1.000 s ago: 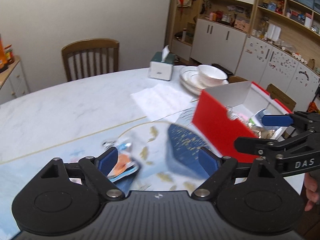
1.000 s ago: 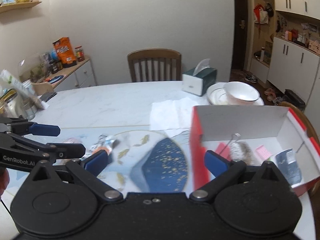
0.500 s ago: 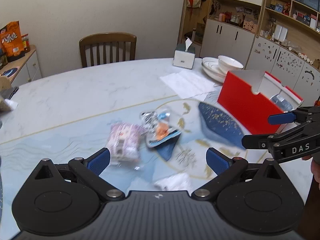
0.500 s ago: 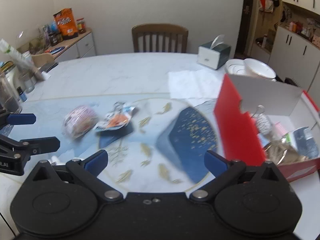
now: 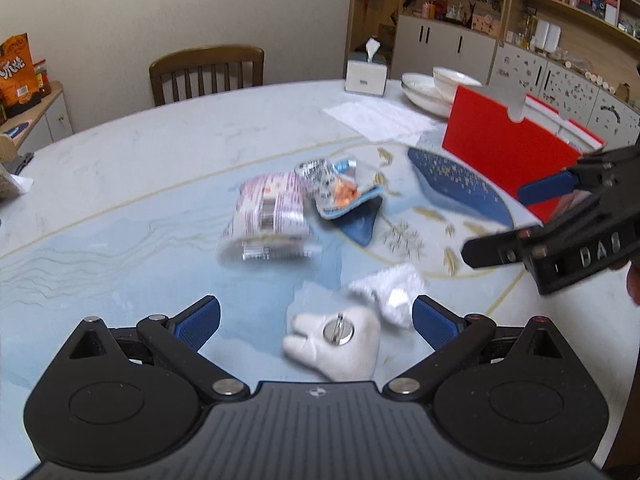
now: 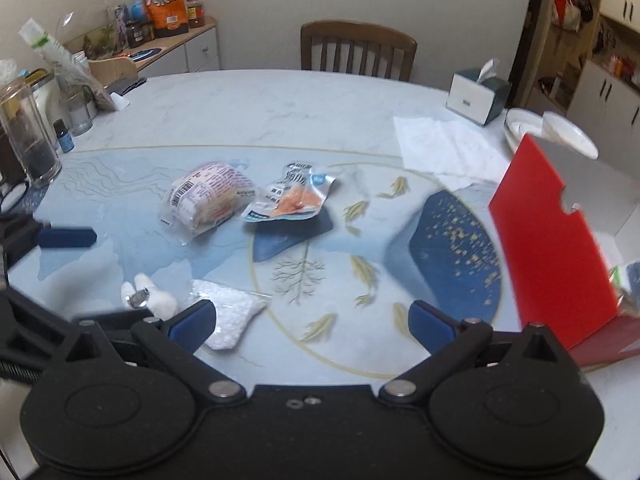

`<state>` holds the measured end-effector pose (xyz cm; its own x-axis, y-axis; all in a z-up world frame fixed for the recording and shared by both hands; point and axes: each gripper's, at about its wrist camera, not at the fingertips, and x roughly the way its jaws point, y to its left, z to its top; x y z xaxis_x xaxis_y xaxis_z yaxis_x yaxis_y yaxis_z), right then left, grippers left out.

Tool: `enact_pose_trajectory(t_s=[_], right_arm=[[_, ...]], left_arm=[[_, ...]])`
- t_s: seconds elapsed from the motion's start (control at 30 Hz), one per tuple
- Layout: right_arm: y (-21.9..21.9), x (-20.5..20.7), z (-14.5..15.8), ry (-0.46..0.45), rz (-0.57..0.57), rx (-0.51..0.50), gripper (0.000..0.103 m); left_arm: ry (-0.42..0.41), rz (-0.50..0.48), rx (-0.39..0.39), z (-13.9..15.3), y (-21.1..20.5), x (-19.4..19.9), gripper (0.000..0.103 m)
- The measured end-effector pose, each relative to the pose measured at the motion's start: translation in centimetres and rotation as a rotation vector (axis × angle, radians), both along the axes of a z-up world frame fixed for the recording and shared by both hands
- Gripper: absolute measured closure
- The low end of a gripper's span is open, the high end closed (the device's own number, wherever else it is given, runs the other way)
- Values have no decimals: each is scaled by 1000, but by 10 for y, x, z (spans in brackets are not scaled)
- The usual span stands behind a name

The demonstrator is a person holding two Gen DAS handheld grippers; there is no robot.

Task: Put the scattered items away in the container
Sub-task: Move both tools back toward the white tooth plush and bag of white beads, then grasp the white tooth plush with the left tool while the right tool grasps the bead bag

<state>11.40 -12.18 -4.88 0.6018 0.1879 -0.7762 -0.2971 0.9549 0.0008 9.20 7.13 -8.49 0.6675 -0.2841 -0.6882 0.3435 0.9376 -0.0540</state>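
My left gripper (image 5: 316, 316) is open and empty, hovering just above a white tooth-shaped plush with a metal ring (image 5: 340, 344), also in the right wrist view (image 6: 148, 300). A small white bag (image 5: 390, 288) (image 6: 232, 312) lies beside it. A wrapped bun packet (image 5: 266, 216) (image 6: 208, 196) and an orange snack packet (image 5: 340, 190) (image 6: 292, 198) lie mid-table. My right gripper (image 6: 312, 322) is open and empty; it shows at the right in the left wrist view (image 5: 560, 216). The red box (image 5: 508, 148) (image 6: 556, 248) stands at the right with items inside.
A tissue box (image 5: 366, 76), stacked plates with a bowl (image 5: 436, 84) and paper napkins (image 5: 380, 118) sit behind the box. Glass jars and bottles (image 6: 32, 136) crowd the table's left edge. A wooden chair (image 6: 356, 50) stands at the far side.
Both grippers have swung left, away from the red box, toward the scattered items. The left gripper has dropped low over the white plush. Both stay open.
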Motion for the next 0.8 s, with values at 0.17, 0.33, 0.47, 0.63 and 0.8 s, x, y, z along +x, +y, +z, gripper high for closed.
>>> enact_pose_trajectory(t_s=[0.17, 0.33, 0.47, 0.63, 0.8], right_arm=[[6, 8, -11, 49, -20, 49, 6], [21, 12, -19, 78, -2, 55, 7], [31, 12, -24, 91, 17, 42, 7], [39, 14, -30, 106, 40, 22, 12], [45, 14, -33, 114, 71, 15, 18]], left_arm=[[10, -2, 33, -11, 0, 0, 0], [21, -21, 34, -17, 0, 2, 0], [20, -27, 36, -21, 0, 1, 0], [31, -26, 38, -26, -1, 2, 1], [32, -26, 35, -27, -1, 2, 2]])
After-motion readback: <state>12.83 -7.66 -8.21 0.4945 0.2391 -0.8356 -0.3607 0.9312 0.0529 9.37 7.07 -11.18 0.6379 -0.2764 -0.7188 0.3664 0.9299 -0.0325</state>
